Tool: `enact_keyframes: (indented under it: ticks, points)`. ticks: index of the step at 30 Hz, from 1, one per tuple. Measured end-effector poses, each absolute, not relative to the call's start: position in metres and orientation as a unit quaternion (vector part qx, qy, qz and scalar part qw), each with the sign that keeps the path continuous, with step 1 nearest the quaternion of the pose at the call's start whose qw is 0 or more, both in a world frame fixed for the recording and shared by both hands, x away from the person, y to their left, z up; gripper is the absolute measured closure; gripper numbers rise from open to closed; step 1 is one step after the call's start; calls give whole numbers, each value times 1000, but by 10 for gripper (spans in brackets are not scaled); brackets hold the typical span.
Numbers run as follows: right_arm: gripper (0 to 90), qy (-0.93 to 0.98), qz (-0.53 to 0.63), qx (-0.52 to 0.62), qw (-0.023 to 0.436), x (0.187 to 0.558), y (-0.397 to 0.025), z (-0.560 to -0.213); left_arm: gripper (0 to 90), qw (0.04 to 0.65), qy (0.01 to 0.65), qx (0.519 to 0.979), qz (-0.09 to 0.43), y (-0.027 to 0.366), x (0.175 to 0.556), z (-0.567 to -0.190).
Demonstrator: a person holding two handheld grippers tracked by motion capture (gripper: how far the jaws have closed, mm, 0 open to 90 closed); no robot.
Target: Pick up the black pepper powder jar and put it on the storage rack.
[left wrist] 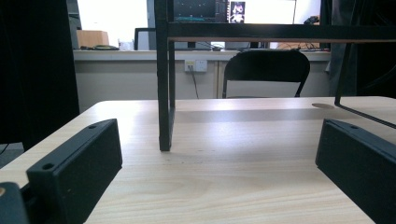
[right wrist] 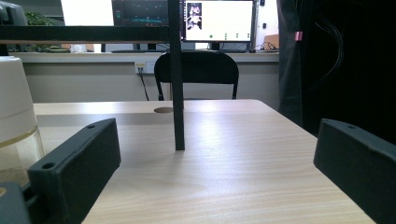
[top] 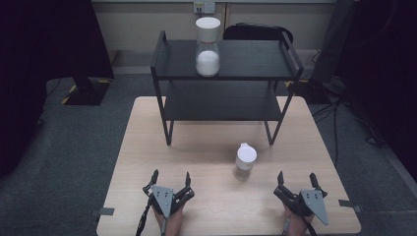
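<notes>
A small clear jar with a white lid (top: 244, 161) stands on the wooden table (top: 206, 147), in front of the black two-tier shelf (top: 223, 73). A taller clear jar with a white lid (top: 207, 46), half full of white powder, stands on the shelf's top tier. My left gripper (top: 170, 177) rests open near the table's front edge, left of the small jar, nothing between its jaws. My right gripper (top: 296, 179) rests open at the front right. In the right gripper view the small jar (right wrist: 14, 116) sits at the far left, beyond the left jaw.
The shelf's front legs (left wrist: 164, 93) (right wrist: 177, 84) stand on the table ahead of both grippers. A black chair (left wrist: 266, 70) and a wall with a socket lie behind the table. Dark curtains hang at both sides. Grey carpet surrounds the table.
</notes>
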State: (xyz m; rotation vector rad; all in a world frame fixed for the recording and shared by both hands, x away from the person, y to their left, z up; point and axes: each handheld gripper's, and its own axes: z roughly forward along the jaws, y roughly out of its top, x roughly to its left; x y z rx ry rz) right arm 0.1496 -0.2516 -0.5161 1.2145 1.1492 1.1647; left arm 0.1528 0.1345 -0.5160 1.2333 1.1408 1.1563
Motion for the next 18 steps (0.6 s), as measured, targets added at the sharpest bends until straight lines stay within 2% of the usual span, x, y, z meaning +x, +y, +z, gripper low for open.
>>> enact_keyframes:
  ticks: [11, 18]
  points:
    - [0, 480, 486, 508, 525, 150, -251, -516, 0, 520, 481, 511, 487, 132, 153, -516]
    - [0, 499, 486, 513, 503, 152, -256, -506, 0, 519, 482, 510, 488, 131, 153, -516]
